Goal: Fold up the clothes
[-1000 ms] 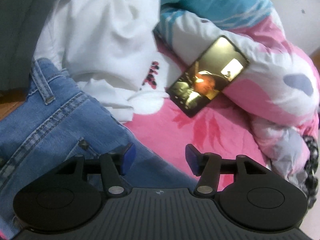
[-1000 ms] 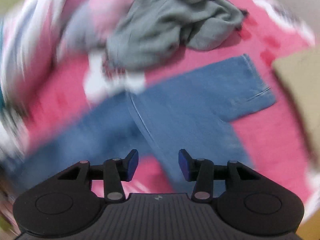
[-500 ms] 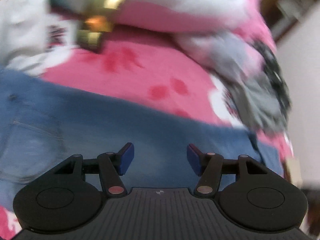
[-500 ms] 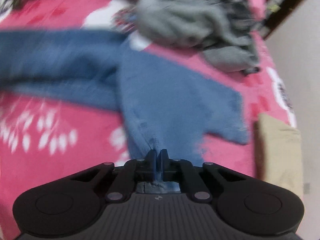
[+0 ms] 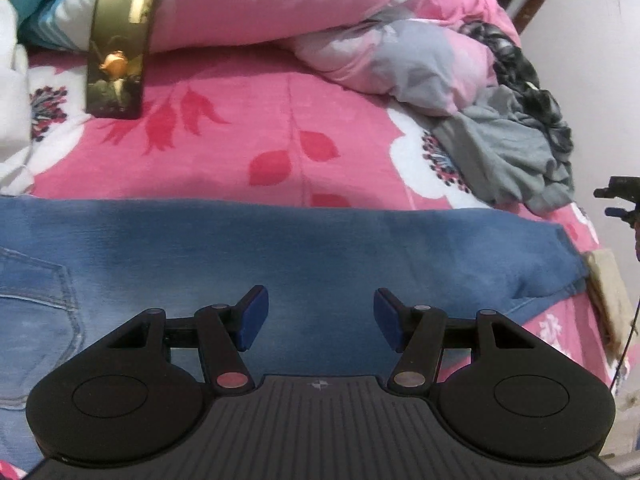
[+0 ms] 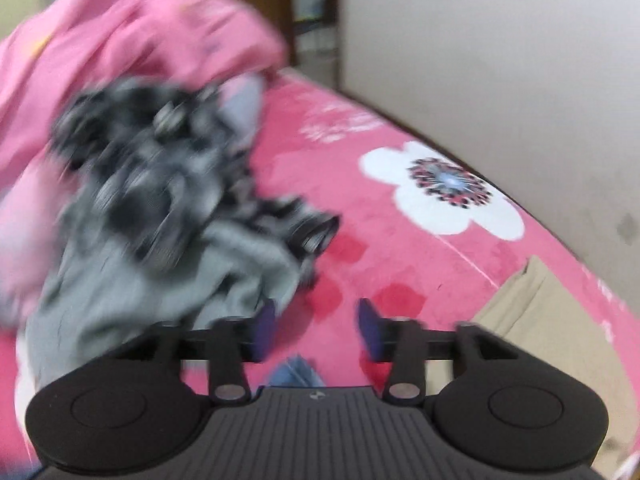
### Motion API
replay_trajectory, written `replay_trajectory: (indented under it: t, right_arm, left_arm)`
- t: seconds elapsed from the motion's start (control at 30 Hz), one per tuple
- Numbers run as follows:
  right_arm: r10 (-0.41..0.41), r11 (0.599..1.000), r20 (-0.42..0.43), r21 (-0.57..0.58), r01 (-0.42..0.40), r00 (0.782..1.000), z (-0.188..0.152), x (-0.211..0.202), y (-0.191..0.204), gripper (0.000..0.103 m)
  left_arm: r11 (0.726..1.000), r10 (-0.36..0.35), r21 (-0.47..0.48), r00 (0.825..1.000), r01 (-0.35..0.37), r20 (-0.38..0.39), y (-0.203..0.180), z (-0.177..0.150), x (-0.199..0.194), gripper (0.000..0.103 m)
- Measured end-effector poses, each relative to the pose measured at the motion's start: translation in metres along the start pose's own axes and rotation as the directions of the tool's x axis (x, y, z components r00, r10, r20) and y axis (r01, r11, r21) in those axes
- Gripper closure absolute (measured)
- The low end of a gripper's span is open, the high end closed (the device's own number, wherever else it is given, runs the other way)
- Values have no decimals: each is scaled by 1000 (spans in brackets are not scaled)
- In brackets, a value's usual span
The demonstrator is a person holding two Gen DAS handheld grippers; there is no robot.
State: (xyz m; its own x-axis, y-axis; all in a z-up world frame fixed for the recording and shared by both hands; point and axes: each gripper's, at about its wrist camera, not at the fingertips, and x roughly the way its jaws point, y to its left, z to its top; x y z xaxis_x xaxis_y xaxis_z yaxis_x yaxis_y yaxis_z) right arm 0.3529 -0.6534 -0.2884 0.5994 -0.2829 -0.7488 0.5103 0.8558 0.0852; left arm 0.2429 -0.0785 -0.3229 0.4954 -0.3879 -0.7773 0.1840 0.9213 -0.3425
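One pair of jeans (image 5: 320, 248) lies flat across the bedspread (image 5: 240, 152) right under your left gripper (image 5: 320, 316), jaws apart and empty. Your right gripper (image 6: 316, 328) has just been opening, nothing between its jaws, a grey garment (image 6: 160, 280) ahead-left of it.

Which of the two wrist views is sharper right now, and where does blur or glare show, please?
Left wrist view: sharp, jeans crisp, glare on the phone screen, fisheye bending at the edges. Right wrist view: motion-blurred, worst over the grey clothes; the white flower stays clearer.
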Motion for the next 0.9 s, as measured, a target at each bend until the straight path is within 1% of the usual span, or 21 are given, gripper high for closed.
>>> replay_trajectory:
  t: [0.07,0.1,0.13,0.17,0.2,0.27,0.3,0.33,0.37,0.43,0.47,0.5,0.53,0.57,0.63,0.67,0.7,0.73,0.8,0.9]
  right_arm:
    - [23,996,-10,82,-22,1000,-6,4,-4,51]
    - [70,989,-44,131,-64,997,-13,3,-5,51]
    - [141,974,-85,189,-122,986,-23,-1,-4,51]
    - [212,952,-123,248,-177,970,-33,-5,-4,51]
    - [284,924,-155,308,-227,946,-43,-8,-3,51]
    - [403,865,-216,407,-293,889,-67,-16,3,51]
    - [445,839,-243,451,-306,862,-82,-20,6,51]
    - [460,821,-264,488,-294,848,-96,-21,8,51]
    - [462,808,-276,524,-271,843,-108,-20,7,51]
    - [463,776,-295,591,-221,836,-132,-17,5,51]
    - [451,758,-293,624,-189,843,-141,-14,0,53]
    - [431,740,-287,655,-153,855,-149,-11,-5,54]
    - [410,720,-277,683,-122,869,-157,-9,-11,55]
    - [385,698,-247,708,-106,889,-160,-10,-19,58]
    - [322,647,-157,756,-96,933,-163,-17,-37,58]
    - [292,628,-119,772,-97,949,-162,-21,-45,58]
    - [263,620,-92,779,-95,960,-161,-25,-54,58]
    - [238,612,-77,786,-88,968,-160,-28,-61,58]
    - [218,587,-63,806,-79,974,-161,-31,-74,58]
    - [235,543,-42,834,-95,971,-168,-27,-86,58]
  left_arm:
    - [1000,12,-4,1000,-12,13,4,-1,-4,45]
    - [1000,19,-8,1000,-19,17,7,-2,-6,45]
    - [1000,25,-14,1000,-24,20,9,-4,-7,45]
    - [999,29,-22,999,-28,22,11,-5,-9,45]
    - [999,28,-29,999,-28,27,12,-6,-11,45]
    - [1000,16,-20,999,-15,43,12,-8,-16,45]
    - [1000,4,-1,999,-4,48,10,-9,-17,45]
    - [1000,-14,25,999,12,51,7,-11,-18,45]
    - [998,-34,57,998,31,53,2,-12,-18,45]
    - [985,-79,155,995,69,53,-13,-16,-16,45]
    - [973,-101,212,993,87,54,-21,-20,-14,45]
    - [958,-121,269,991,104,50,-31,-24,-11,45]
    - [945,-135,306,990,116,40,-38,-28,-7,45]
    - [932,-150,338,988,132,26,-45,-32,-3,45]
    - [911,-185,375,983,170,5,-57,-37,4,45]
    - [901,-203,391,979,190,-7,-62,-39,7,45]
    - [895,-221,393,975,211,-21,-66,-40,9,46]
    - [890,-231,396,972,224,-29,-69,-42,12,46]
    - [877,-246,412,968,247,-55,-76,-41,18,46]
    - [857,-268,435,960,277,-84,-85,-40,24,46]
